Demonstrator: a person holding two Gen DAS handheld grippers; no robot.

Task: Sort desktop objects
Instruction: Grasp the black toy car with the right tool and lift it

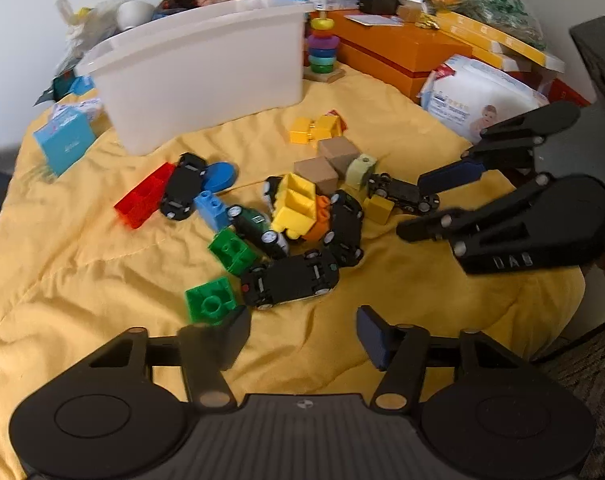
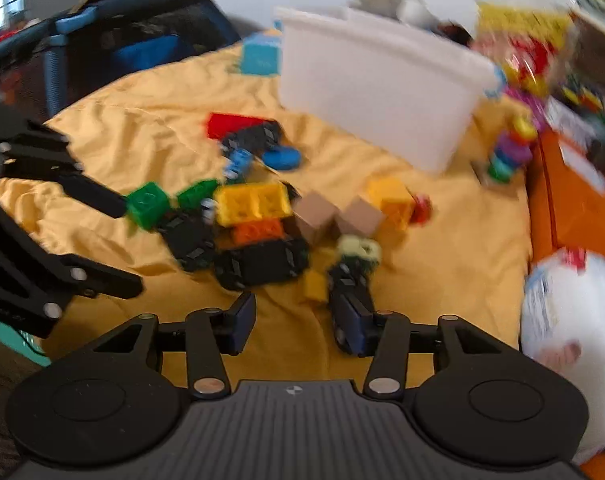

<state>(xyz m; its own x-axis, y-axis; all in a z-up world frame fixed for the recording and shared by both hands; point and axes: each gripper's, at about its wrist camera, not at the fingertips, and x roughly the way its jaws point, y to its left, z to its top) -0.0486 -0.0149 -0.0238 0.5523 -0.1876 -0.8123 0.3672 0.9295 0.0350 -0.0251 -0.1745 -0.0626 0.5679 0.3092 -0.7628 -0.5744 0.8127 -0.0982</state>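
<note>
1. The toys sit in one pile in the middle of the yellow cloth (image 1: 82, 260) on the desk: black toy cars, colored blocks and wooden cubes (image 1: 316, 170). They look dumped there, ready to be sorted.
2. The white bin (image 1: 206, 76) stands just behind the pile, likely where the toys will go.
3. The left tongs (image 1: 302, 336) are spread wide and hold nothing. One finger is just beside a green block (image 1: 210, 300).
4. The right tongs (image 2: 302, 324) are spread too. One finger touches or nearly touches a black toy car (image 2: 348, 280), but nothing is pinched.
5. The left view is sharp and shows that car lying upside down. The right view is blurry, yet it shows how close the finger is.
</note>
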